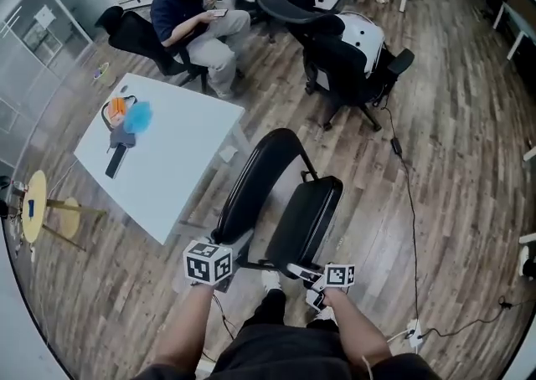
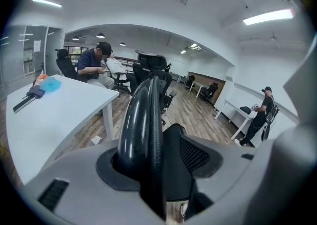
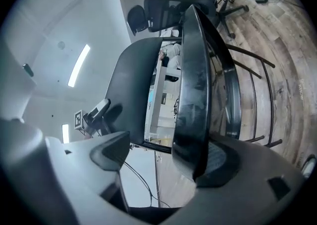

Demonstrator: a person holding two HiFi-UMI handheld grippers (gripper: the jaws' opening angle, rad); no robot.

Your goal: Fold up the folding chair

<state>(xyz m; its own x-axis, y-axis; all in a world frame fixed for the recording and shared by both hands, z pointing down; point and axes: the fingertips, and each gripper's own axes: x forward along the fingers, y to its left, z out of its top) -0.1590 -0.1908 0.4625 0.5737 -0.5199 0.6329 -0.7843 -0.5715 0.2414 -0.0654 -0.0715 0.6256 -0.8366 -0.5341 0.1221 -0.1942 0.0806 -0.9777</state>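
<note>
Wood floor [image 1: 452, 119] fills this big office room. The left gripper [image 2: 157, 167] pinches the round rim of the folding chair [image 1: 276, 202] at its back [image 1: 255, 186], tight between both jaws. The right gripper [image 3: 163, 154] has its jaws spread. The chair's seat [image 1: 310, 219] lies with its edge on one jaw, and the other jaw is clear of it. The black chair is on the floor, half shut, just beside the right edge of the white counter [image 1: 188, 165]. A person [image 1: 197, 23] sits near the counter's far corner.
</note>
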